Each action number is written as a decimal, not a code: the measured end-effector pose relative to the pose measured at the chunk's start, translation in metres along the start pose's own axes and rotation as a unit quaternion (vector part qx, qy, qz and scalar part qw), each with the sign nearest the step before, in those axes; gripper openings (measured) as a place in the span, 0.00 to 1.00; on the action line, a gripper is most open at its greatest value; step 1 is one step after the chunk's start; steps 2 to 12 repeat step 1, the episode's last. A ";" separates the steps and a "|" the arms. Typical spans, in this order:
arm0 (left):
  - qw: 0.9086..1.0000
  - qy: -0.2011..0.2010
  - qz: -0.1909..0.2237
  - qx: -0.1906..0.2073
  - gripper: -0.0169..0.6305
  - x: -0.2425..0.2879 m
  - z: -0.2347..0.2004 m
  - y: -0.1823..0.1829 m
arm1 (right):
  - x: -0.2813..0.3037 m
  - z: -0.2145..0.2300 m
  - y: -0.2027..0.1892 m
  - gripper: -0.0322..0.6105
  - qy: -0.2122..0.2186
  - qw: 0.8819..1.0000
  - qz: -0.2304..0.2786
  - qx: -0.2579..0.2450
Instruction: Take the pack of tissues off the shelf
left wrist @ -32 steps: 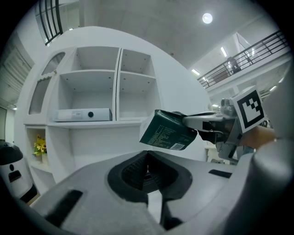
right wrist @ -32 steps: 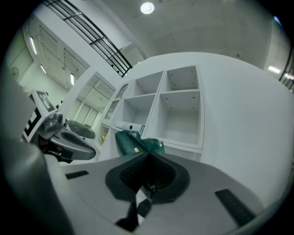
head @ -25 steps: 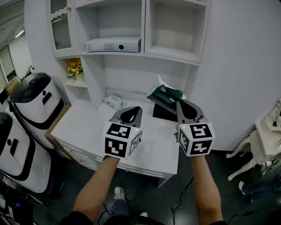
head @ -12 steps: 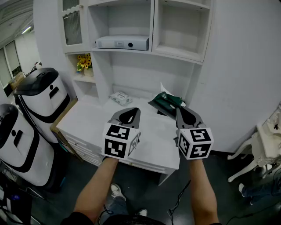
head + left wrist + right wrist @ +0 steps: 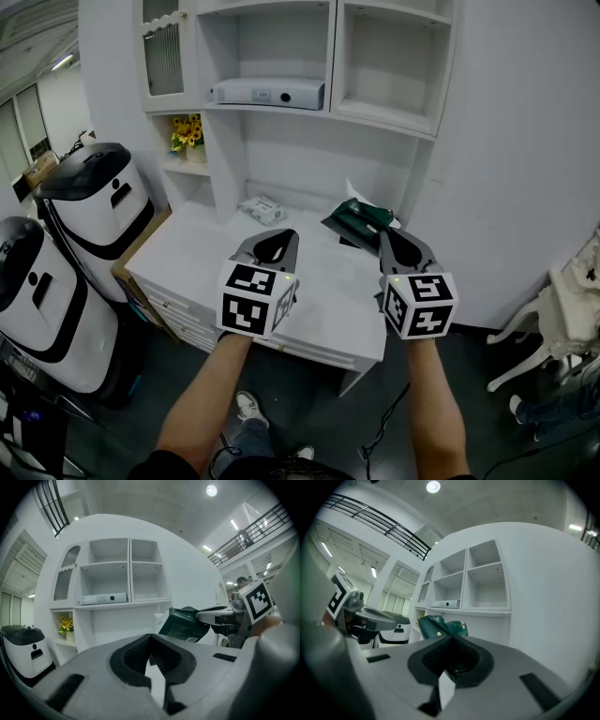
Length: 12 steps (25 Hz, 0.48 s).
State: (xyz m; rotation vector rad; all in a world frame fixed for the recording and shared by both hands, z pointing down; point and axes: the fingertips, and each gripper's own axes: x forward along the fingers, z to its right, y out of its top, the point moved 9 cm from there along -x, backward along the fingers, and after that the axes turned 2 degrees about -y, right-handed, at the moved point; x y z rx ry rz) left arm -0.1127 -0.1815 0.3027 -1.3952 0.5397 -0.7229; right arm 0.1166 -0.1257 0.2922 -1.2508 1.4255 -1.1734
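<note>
Head view: green pack of tissues (image 5: 358, 217) pinched by a thin edge in the clenched right gripper (image 5: 382, 232), out in front of the shelf unit (image 5: 319, 111) and seemingly lifted off the counter (image 5: 328, 309). Left gripper (image 5: 280, 234) level alongside, clamped on nothing. White packet (image 5: 262, 208) lying below the shelf unit (in neither grip). Best finished by keeping the pinch firm and drawing level, straight back from the shelf unit.

Left gripper view: jaws pressed together, empty; pack off to the right, before the shelf unit, caught in the other gripper's tips.

Right gripper view: jaws closed tight, pack jutting just past the tips toward the shelf unit.
</note>
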 end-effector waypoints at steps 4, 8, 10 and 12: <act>1.000 0.000 0.000 0.001 0.03 -0.001 0.000 0.000 | 0.000 -0.001 0.000 0.05 0.001 1.000 0.000 0.000; 1.000 0.000 0.000 0.001 0.03 -0.001 0.000 0.000 | 0.000 -0.001 0.000 0.05 0.001 1.000 0.000 0.000; 1.000 0.000 0.000 0.001 0.03 -0.001 0.000 0.000 | 0.000 -0.001 0.000 0.05 0.001 1.000 0.000 0.000; 1.000 0.000 0.000 0.001 0.03 -0.001 0.000 0.000 | 0.000 -0.001 0.000 0.05 0.001 1.000 0.000 0.000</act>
